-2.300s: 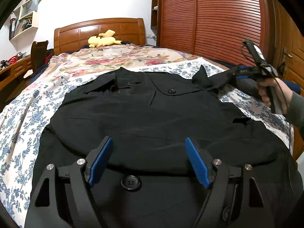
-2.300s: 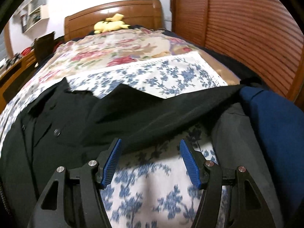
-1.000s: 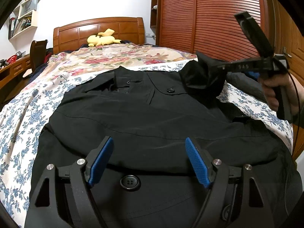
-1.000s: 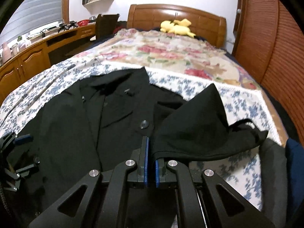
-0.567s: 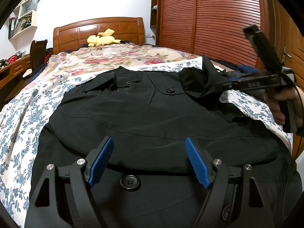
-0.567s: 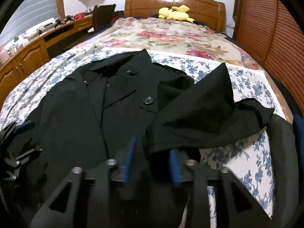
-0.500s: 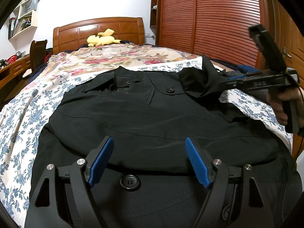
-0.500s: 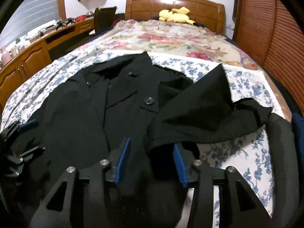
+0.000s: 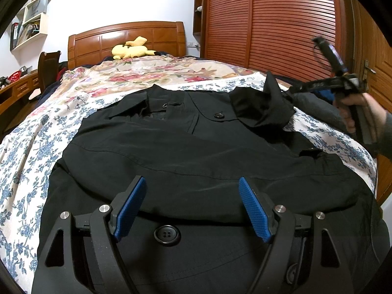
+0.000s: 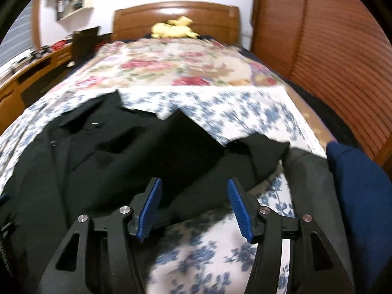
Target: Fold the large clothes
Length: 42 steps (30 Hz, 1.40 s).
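A large black coat (image 9: 196, 147) lies spread front-up on the bed, collar toward the headboard. Its right sleeve (image 9: 259, 107) lies bunched and folded inward over the shoulder. My left gripper (image 9: 191, 183) hovers open over the coat's lower front, just above a big black button (image 9: 167, 235), with only flat cloth beneath its fingers. In the right wrist view my right gripper (image 10: 194, 183) has its jaws opening, blue pads apart and pressing on nothing. The dropped sleeve (image 10: 196, 152) lies just beyond them. A hand (image 9: 352, 115) holds that gripper (image 9: 294, 90) at the bed's right side.
The bed carries a blue-flowered sheet (image 10: 235, 112) and a rose-patterned quilt (image 9: 152, 73). A yellow plush (image 9: 132, 49) sits by the wooden headboard. Grey (image 10: 308, 186) and navy (image 10: 360, 186) garments lie at the right edge. A slatted wardrobe (image 9: 269, 24) stands right, a desk (image 10: 31, 73) left.
My right gripper, shut on the sleeve a second ago, has opened, let it drop onto the coat's shoulder and drawn back to the right. The left gripper has stayed put.
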{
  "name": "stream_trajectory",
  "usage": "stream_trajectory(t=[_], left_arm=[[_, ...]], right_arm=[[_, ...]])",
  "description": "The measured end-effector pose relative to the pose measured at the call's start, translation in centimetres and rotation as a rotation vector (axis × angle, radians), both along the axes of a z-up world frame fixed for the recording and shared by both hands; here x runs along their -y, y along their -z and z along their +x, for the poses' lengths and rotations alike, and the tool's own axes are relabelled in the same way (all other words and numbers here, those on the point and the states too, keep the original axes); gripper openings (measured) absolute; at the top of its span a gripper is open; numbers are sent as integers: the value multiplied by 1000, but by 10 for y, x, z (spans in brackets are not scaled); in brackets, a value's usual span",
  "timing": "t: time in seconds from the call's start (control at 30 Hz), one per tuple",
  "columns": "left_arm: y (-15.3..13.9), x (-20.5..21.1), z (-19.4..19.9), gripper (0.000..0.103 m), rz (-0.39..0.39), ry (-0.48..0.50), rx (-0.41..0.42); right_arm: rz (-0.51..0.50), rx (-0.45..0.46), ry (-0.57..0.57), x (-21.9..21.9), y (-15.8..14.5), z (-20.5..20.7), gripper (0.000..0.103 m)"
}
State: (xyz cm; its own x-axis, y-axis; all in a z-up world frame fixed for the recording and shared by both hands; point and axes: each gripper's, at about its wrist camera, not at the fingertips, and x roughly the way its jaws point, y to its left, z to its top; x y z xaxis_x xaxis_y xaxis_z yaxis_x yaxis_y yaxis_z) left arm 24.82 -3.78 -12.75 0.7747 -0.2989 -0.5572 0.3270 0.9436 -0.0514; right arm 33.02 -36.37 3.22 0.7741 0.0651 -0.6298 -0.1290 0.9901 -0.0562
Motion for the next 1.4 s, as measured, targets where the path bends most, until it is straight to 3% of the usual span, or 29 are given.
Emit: stream_trajectory(t=[0.37,0.73,0.77,0.8,0.83,1.07,1.4], left_arm=[[1,0,2,79,-5,7,-7],[2,0,2,79,-1,7,-9],[2,0,2,79,1,7,-8],[2,0,1,79,1,6,-7],[2,0,0,79,2,5,-6],[0,-3,-3,79,-1,-2,4],[-13,-24,-24,79,-30,1,16]], right_arm=[[106,-138,148,36,48,62,62],[183,-184,162,50,67,90,60],[170,-181,153,47,66,90,45],[138,-179,145,42,65,89,20],[91,-173,143,36,64,89,4],[16,-18,59,7,20,50,3],[-50,154,-77,-50,-56,-48,3]])
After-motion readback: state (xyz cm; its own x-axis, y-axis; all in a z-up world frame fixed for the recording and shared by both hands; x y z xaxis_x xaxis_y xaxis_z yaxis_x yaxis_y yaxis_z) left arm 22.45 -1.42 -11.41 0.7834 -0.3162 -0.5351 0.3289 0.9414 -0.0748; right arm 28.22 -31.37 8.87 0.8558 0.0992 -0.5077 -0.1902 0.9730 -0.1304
